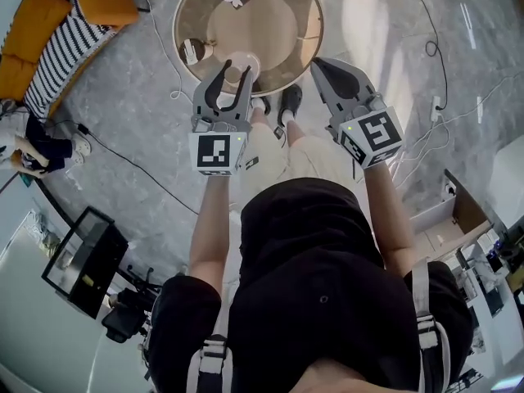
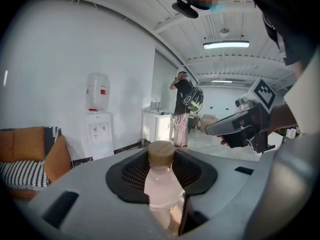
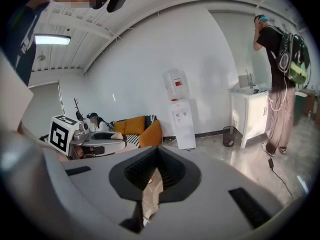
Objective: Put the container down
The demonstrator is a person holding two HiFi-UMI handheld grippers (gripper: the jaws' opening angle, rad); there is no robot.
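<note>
Container [image 2: 162, 186] held clamped in L hand-held gripper [image 1: 234, 79] near round surface [image 1: 304, 51] edge; R hand-held gripper [image 1: 323, 65] closed, empty. Risk: toppled if released early

Water dispenser [image 3: 181, 116] by white wall [image 3: 145, 69]; striped cushion [image 1: 61, 56] on orange sofa [image 1: 24, 41]

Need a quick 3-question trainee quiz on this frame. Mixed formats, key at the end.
1. True or false: the right gripper is clamped on the bottle.
2. What does the left gripper hold? A) a mug B) a pale bottle C) nothing
3. Fill in: the table in front of the person is ____ in shape.
Key: 1 false, its jaws are together with nothing between them; 2 B; 3 round.
</note>
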